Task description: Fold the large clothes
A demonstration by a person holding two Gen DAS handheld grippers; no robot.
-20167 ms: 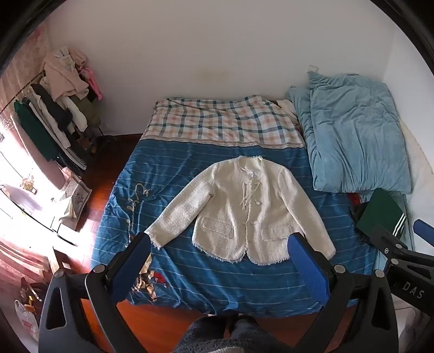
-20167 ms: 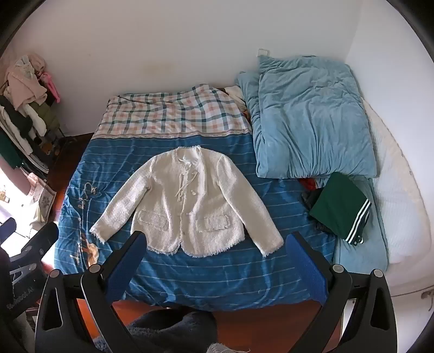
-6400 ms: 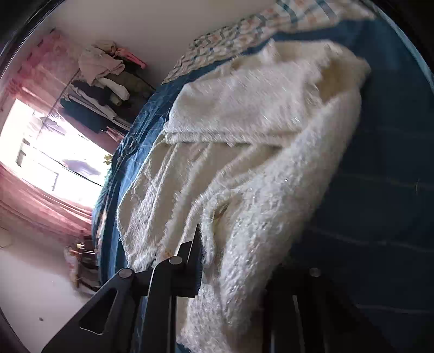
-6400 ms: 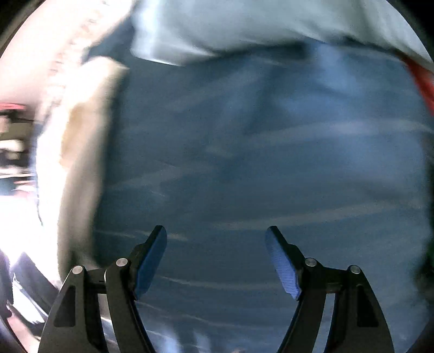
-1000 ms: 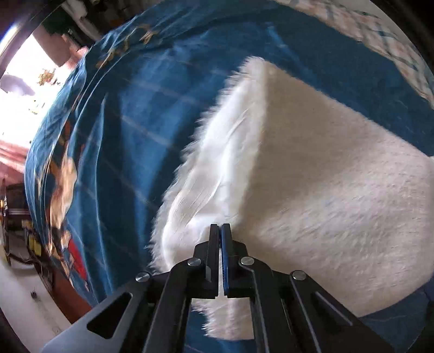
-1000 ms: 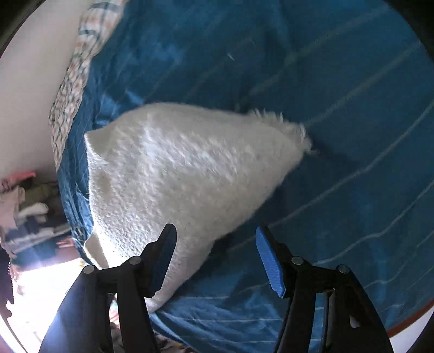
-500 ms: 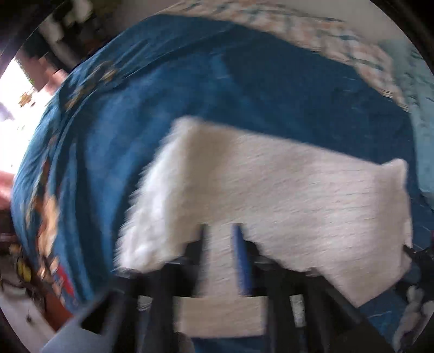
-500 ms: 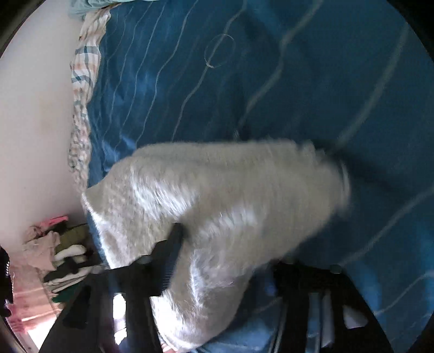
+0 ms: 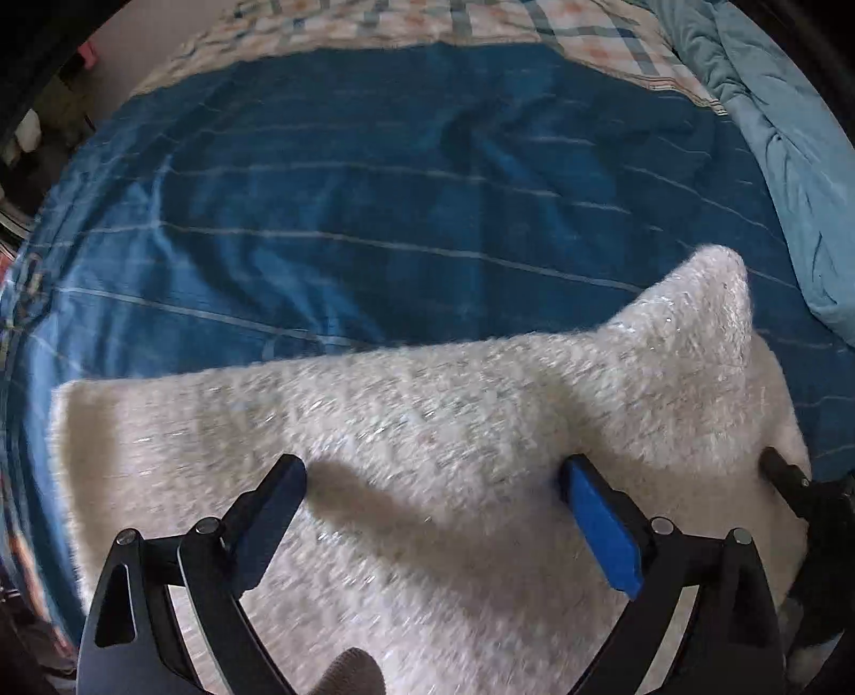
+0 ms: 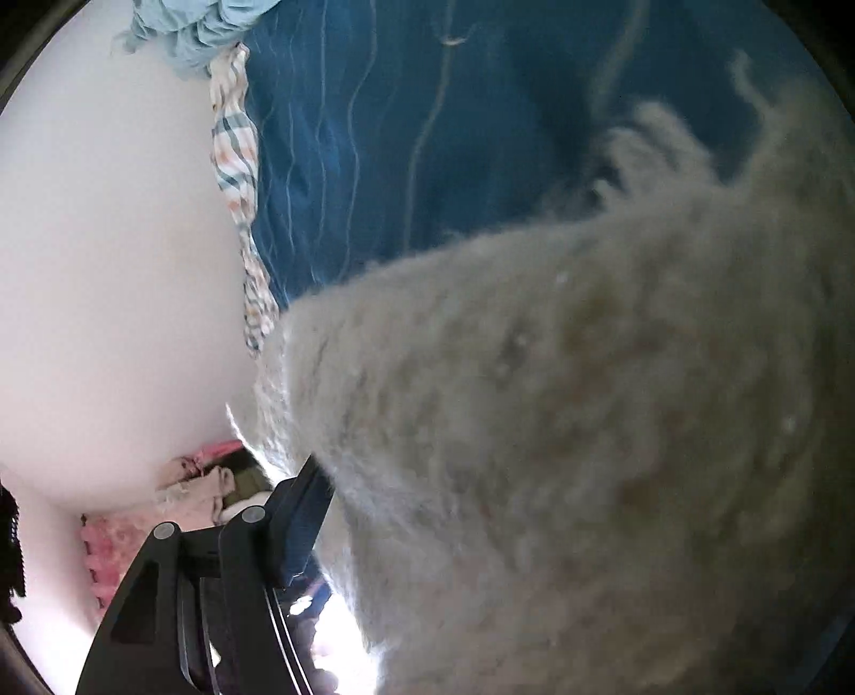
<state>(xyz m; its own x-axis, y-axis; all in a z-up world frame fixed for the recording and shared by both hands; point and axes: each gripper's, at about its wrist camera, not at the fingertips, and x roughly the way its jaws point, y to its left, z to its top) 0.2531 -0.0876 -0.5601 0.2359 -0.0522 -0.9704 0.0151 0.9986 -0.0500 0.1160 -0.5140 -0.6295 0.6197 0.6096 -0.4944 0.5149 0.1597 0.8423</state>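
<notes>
The folded cream tweed jacket (image 9: 427, 427) lies on the blue striped bedspread (image 9: 374, 187), its right corner lifted into a peak. My left gripper (image 9: 433, 502) is open just above the jacket, holding nothing. In the right wrist view the jacket (image 10: 588, 427) fills the lower right, very close and blurred. Only the left finger (image 10: 299, 524) of my right gripper shows there, beside the fabric; the other finger is hidden behind the jacket. The right gripper's black tip (image 9: 791, 481) shows at the jacket's right edge in the left wrist view.
A plaid sheet (image 9: 427, 21) covers the head of the bed. A light blue duvet (image 9: 791, 133) is bunched at the right. The white wall (image 10: 107, 267) and a heap of pink and beige clothes (image 10: 197, 481) are at the left of the right wrist view.
My left gripper has let go of the jacket and opened wide. It has pulled back above the folded jacket. The right gripper has moved in against the jacket's corner, which is now raised.
</notes>
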